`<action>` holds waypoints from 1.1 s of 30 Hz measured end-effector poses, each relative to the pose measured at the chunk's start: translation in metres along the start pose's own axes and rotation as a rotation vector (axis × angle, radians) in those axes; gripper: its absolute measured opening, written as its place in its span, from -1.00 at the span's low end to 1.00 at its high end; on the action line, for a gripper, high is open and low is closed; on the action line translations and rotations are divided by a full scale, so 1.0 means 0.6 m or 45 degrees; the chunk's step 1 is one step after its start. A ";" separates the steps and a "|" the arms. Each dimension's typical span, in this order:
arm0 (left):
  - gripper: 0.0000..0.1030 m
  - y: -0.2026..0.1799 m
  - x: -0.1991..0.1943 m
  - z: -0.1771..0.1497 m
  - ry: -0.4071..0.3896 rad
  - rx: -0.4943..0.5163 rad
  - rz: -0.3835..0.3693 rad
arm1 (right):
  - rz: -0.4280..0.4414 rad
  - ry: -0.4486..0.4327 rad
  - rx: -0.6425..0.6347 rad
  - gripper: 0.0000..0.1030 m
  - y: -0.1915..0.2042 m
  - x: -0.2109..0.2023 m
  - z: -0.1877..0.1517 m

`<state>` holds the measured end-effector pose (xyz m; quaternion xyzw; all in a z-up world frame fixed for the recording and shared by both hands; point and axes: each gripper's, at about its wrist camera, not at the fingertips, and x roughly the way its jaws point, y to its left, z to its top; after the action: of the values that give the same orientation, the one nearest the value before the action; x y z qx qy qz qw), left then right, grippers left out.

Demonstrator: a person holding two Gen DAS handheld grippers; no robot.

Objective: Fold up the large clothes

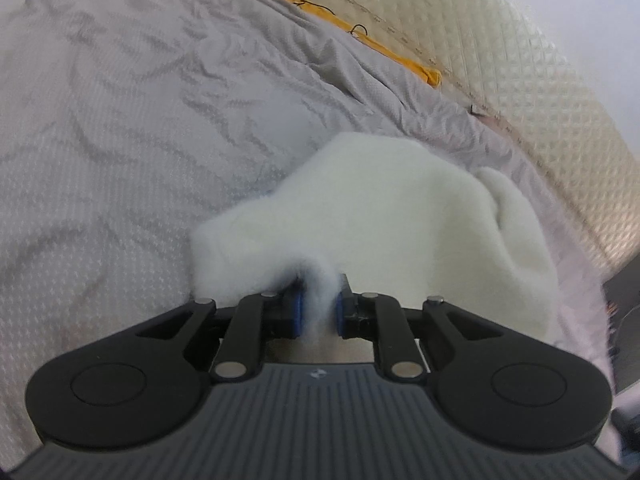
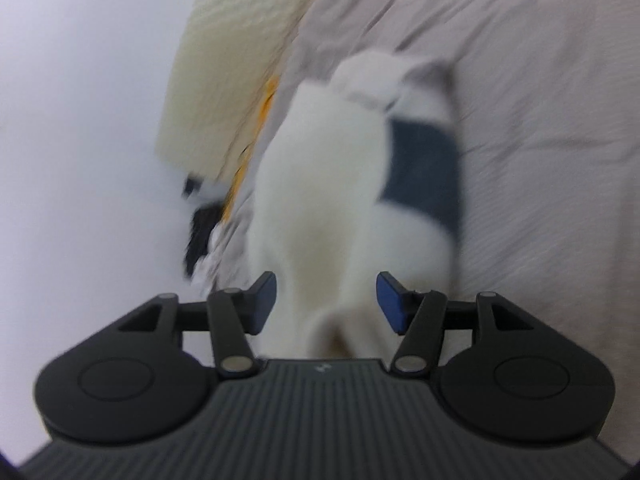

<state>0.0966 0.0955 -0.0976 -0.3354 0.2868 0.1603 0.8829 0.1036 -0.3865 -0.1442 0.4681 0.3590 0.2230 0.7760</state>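
Left gripper (image 1: pixel 319 312) pinches a fold of the white fleece garment (image 1: pixel 384 216) over the grey bed (image 1: pixel 120 120). Right gripper (image 2: pixel 326 302) stands wide, fleece between but unpressed. Likely laying down a fold; next, left lets go and both smooth it.

No readable text, labels, brands or numbers in either wrist view.

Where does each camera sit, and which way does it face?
Left wrist: sits on the left gripper, looks along its blue pads pinching the fluffy white garment over the grey bedspread; only gripper fingers show.
Right wrist: sits on the right gripper, blurred, looks at the garment between its open pads; only fingers show.
Shared: garment, bedspread, cream quilted headboard.
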 end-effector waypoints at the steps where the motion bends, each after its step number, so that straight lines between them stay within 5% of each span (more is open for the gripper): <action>1: -0.58 0.000 -0.003 0.000 0.003 -0.005 -0.004 | -0.030 -0.021 0.013 0.13 -0.005 -0.004 0.000; 6: 0.02 -0.007 -0.011 -0.007 0.021 0.015 -0.023 | -0.233 0.013 -0.004 0.12 -0.021 0.011 -0.014; 8: 0.15 -0.007 -0.012 -0.012 0.031 0.013 -0.025 | -0.210 0.067 0.031 0.10 -0.042 0.026 -0.021; 12: 0.17 -0.006 -0.012 -0.029 0.078 -0.003 -0.005 | -0.170 0.179 -0.029 -0.10 -0.045 0.066 -0.030; 14: 0.17 -0.004 -0.016 -0.032 0.099 -0.012 -0.003 | -0.168 0.174 -0.032 -0.50 -0.041 0.064 -0.033; 16: 0.17 0.004 -0.020 -0.031 0.114 -0.030 -0.011 | -0.169 0.121 -0.052 -0.61 -0.034 0.045 -0.032; 21: 0.17 0.001 -0.043 -0.038 0.128 -0.007 -0.045 | -0.148 -0.091 -0.194 -0.69 0.022 -0.030 -0.020; 26: 0.18 -0.008 -0.069 -0.053 0.177 0.025 -0.111 | -0.279 -0.266 -0.352 -0.70 0.059 -0.093 -0.014; 33: 0.18 -0.008 -0.097 -0.085 0.269 0.004 -0.160 | -0.537 -0.265 -0.311 -0.70 -0.008 -0.065 0.005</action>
<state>0.0329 0.0519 -0.0902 -0.3663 0.3570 0.0677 0.8566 0.0809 -0.4166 -0.1340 0.3064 0.3374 0.0487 0.8888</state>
